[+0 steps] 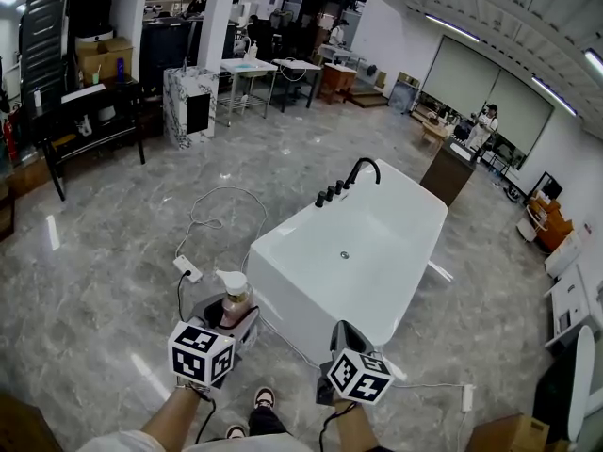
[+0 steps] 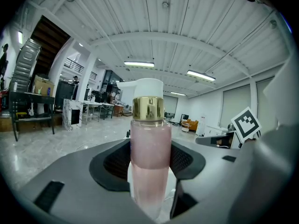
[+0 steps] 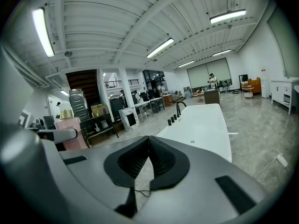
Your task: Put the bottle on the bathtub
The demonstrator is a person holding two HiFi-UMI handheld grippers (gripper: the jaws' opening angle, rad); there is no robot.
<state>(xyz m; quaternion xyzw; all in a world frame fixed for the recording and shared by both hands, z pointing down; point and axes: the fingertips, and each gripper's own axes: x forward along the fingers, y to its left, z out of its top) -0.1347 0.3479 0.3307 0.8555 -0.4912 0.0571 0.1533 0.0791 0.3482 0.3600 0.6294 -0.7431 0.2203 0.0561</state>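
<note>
A pink bottle (image 2: 149,167) with a gold collar and white cap stands upright between the jaws of my left gripper (image 2: 150,164), which is shut on it. In the head view the bottle (image 1: 234,301) is just left of the near corner of the white bathtub (image 1: 283,252). My right gripper (image 3: 148,160) is shut with nothing in it; it hangs near the tub's front end (image 1: 350,339). From the right gripper view the bottle (image 3: 71,132) shows at the left and the bathtub (image 3: 205,125) stretches ahead with its black tap (image 3: 179,107).
A white power strip (image 1: 187,268) and cable lie on the grey floor left of the tub. A dark cabinet (image 1: 447,172) stands beyond the tub's far end. Tables (image 1: 247,68), a black bench (image 1: 85,125) and people are far back.
</note>
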